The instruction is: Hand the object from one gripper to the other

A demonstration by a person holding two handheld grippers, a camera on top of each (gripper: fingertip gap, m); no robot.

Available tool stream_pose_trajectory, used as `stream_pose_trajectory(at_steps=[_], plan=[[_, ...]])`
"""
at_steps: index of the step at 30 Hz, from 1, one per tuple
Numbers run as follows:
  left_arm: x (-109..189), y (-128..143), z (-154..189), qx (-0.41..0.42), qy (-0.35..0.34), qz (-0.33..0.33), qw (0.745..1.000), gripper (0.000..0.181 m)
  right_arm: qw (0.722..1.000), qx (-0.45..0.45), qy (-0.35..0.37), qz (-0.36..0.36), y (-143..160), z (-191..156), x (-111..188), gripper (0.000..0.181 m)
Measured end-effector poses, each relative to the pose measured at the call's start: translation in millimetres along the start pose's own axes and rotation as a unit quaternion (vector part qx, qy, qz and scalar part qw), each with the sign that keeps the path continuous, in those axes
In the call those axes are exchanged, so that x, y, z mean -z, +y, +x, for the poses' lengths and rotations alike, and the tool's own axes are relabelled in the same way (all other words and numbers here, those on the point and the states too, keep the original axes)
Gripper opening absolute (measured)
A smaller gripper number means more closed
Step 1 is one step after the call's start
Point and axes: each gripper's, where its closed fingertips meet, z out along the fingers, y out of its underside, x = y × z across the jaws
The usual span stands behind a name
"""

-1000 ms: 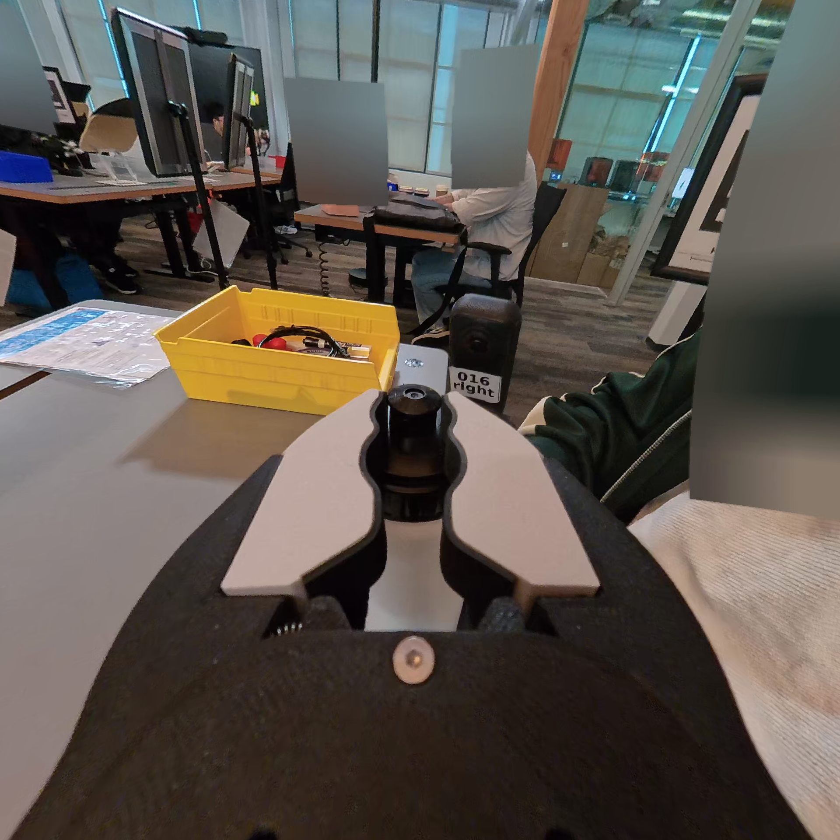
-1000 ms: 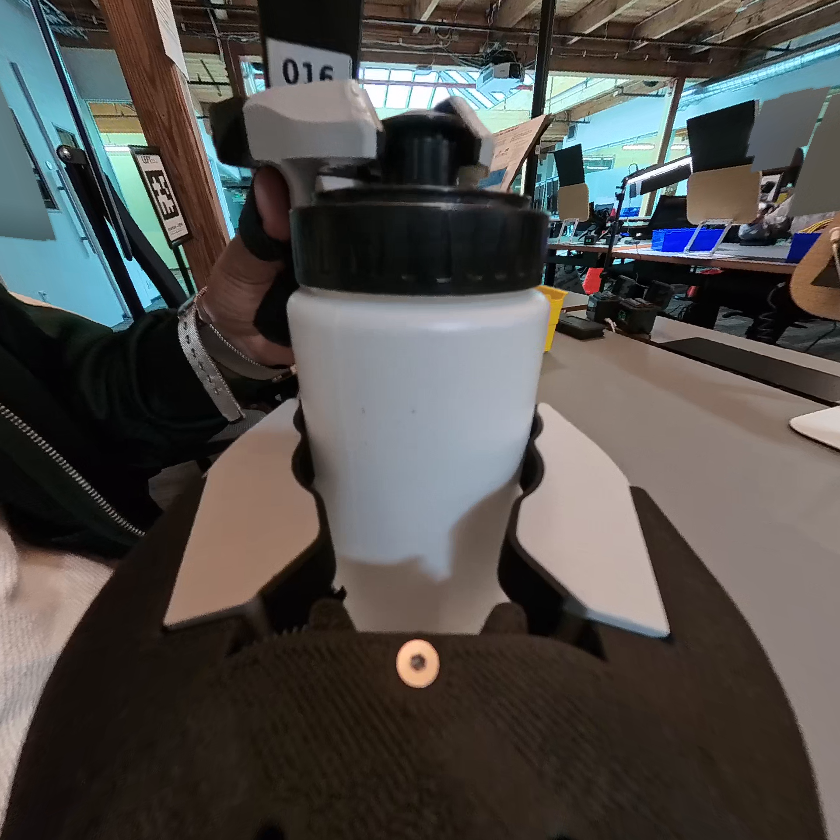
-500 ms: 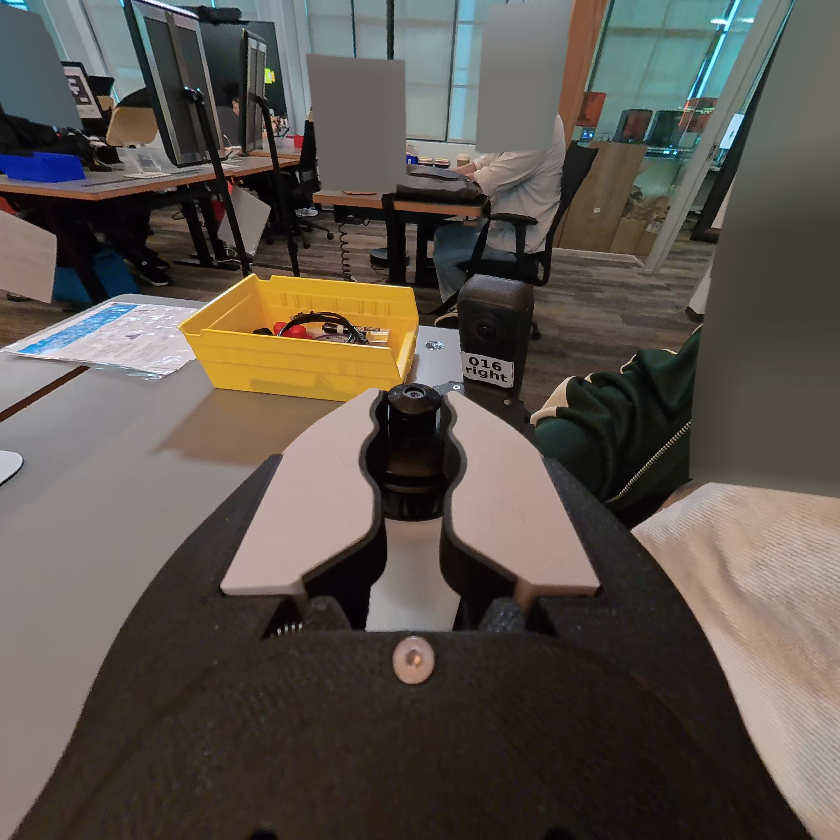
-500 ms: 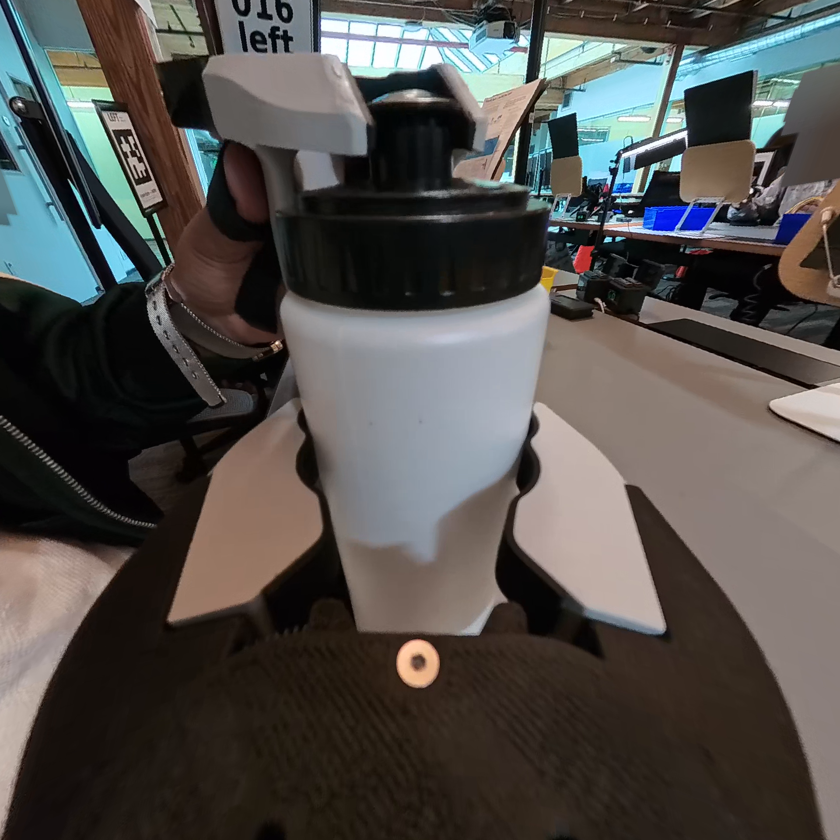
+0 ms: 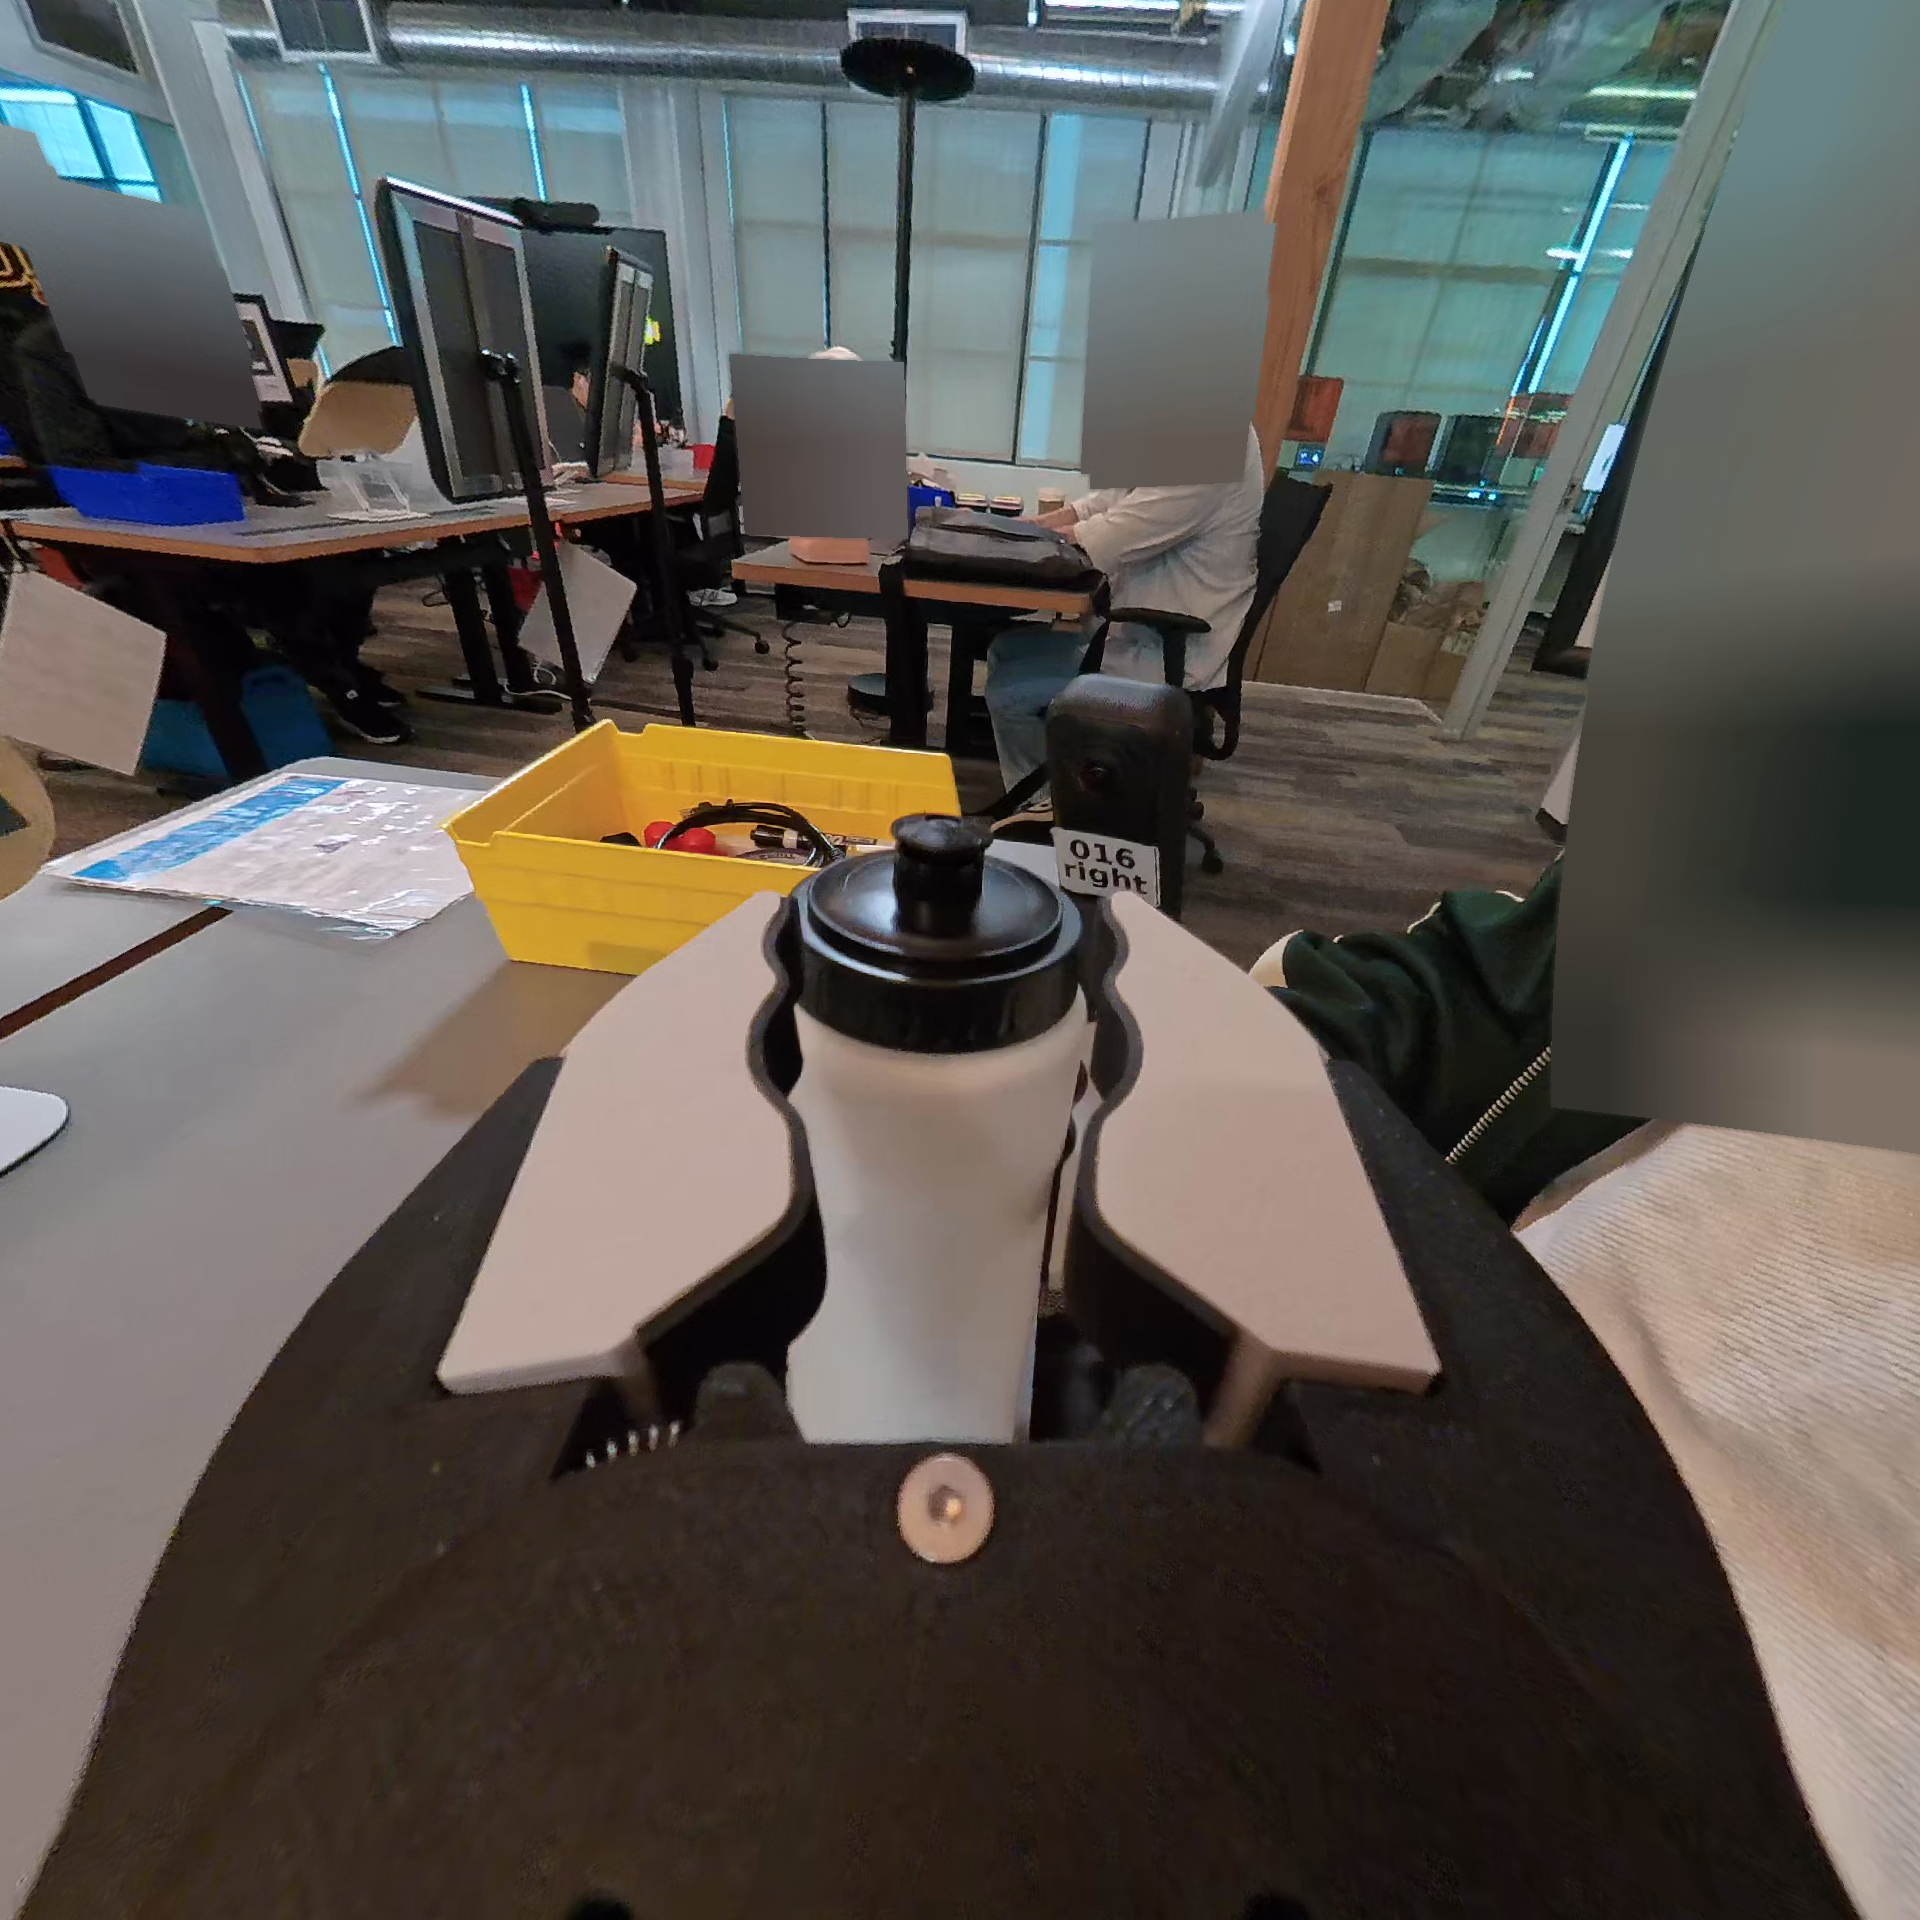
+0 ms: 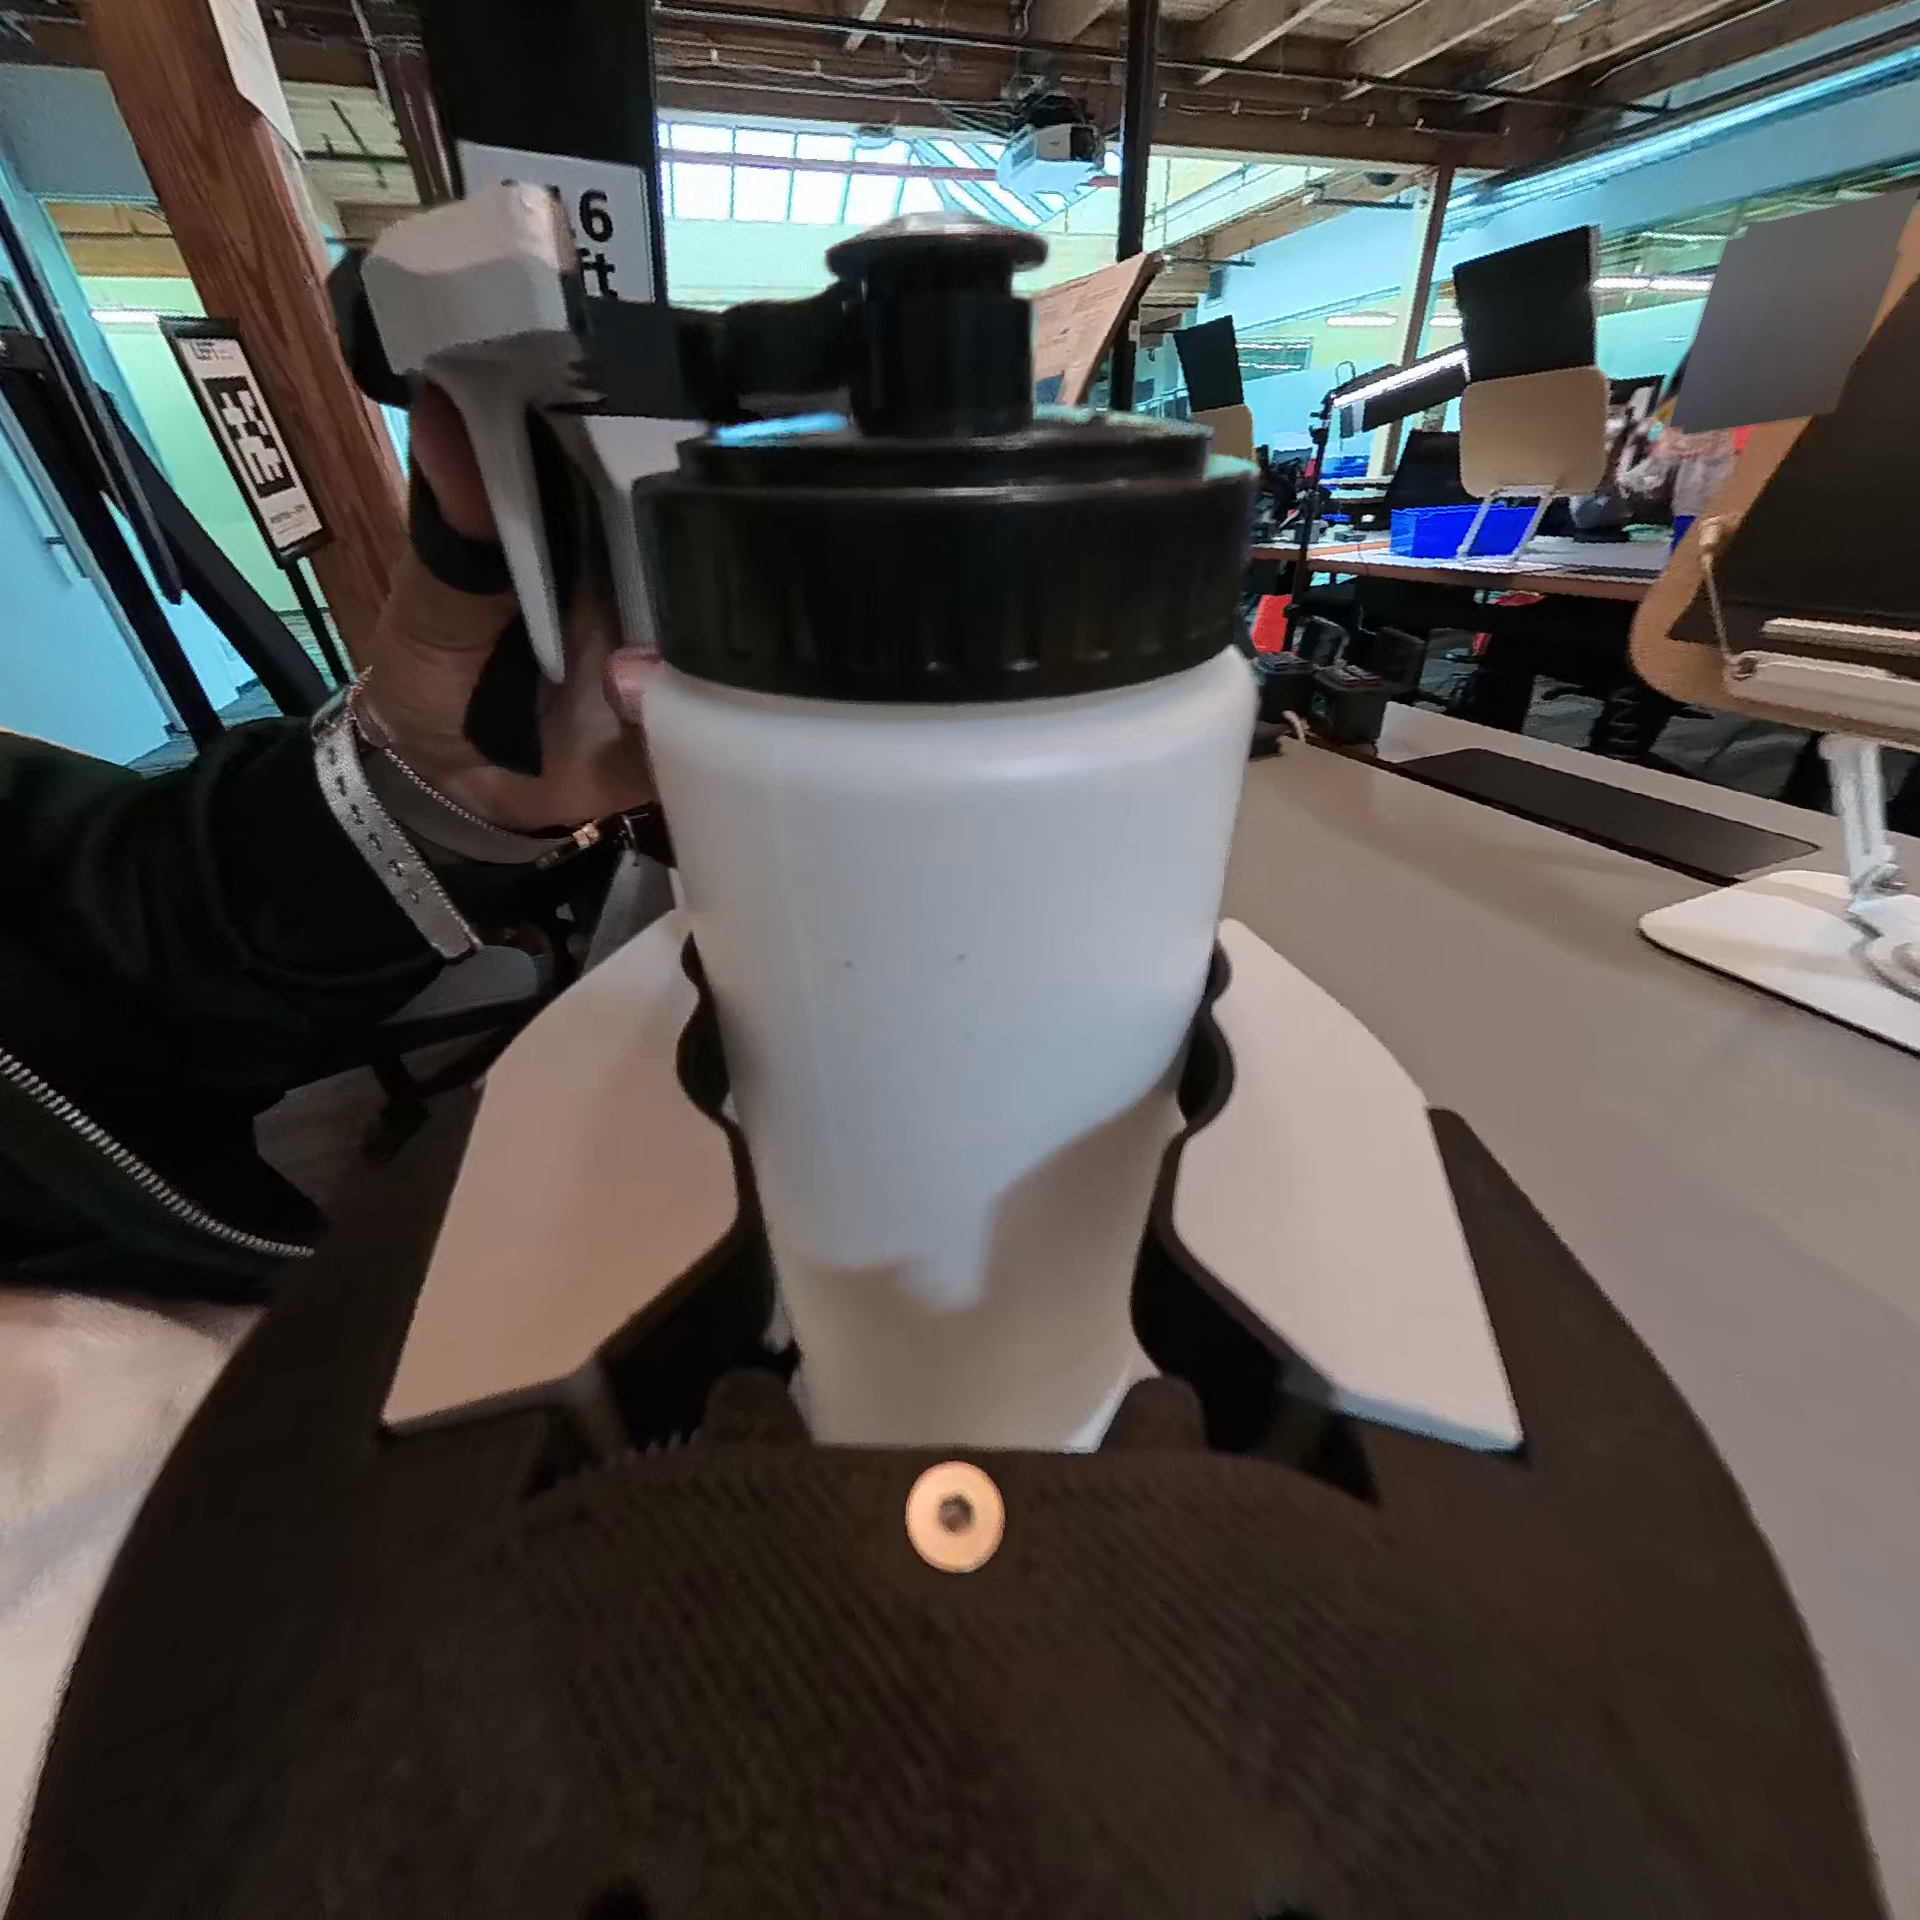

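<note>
your right gripper [image 6: 951, 1049] clamps the white bottle [image 6: 940, 935] by its body, upright above the grey table's [image 6: 1558, 1039] near edge. your left gripper [image 5: 940, 1023] stands spread around the black cap [image 5: 935, 935], off it.

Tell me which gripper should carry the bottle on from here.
Right. The right gripper is clamped on the body of the white bottle. The left gripper stands open, with gaps showing between its fingers and the bottle on both sides, so it probably bears none of the load.
</note>
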Motion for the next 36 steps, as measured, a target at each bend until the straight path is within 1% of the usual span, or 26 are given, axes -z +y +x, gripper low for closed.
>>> stream_pose_trajectory(at_steps=[2,5,8,11,14,16,19,22,27,30,33,36], plan=[[1,4,-6,0.006,-0.002,-0.003,1.000,0.056,1.000,0.003,0.009,-0.002,-1,6,3,0.088],[1,17,-16,0.010,-0.002,-0.013,1.000,0.061,1.000,0.011,0.023,-0.003,-3,15,8,0.088],[-1,36,-25,0.019,0.012,-0.023,0.999,0.070,0.999,0.016,0.033,-0.001,-7,22,13,0.088],[-6,58,-30,0.049,0.039,-0.030,0.998,0.081,0.999,0.010,0.037,0.005,-11,26,17,0.088],[-14,85,-28,0.070,0.067,-0.050,0.994,0.091,0.999,-0.001,0.033,0.011,-15,27,18,0.088],[-21,101,-24,0.060,0.077,-0.064,0.993,0.097,1.000,-0.004,0.028,0.011,-16,25,18,0.088],[-33,122,-15,0.040,0.085,-0.091,0.991,0.113,1.000,-0.005,0.016,0.006,-15,18,14,0.088],[-43,136,-10,0.027,0.082,-0.111,0.990,0.119,1.000,-0.001,0.004,-0.002,-13,9,10,0.088],[-50,142,-2,0.032,0.088,-0.106,0.990,0.119,1.000,-0.005,-0.012,-0.003,-15,-2,6,0.088],[-51,137,-2,0.031,0.082,-0.085,0.993,0.113,1.000,-0.008,-0.016,-0.003,-15,-5,5,0.088],[-50,135,2,0.020,0.089,-0.077,0.993,0.100,1.000,-0.008,-0.015,-0.004,-14,-5,4,0.088],[-50,134,2,0.013,0.086,-0.073,0.994,0.099,1.000,-0.013,-0.016,0.001,-15,-5,5,0.088]])
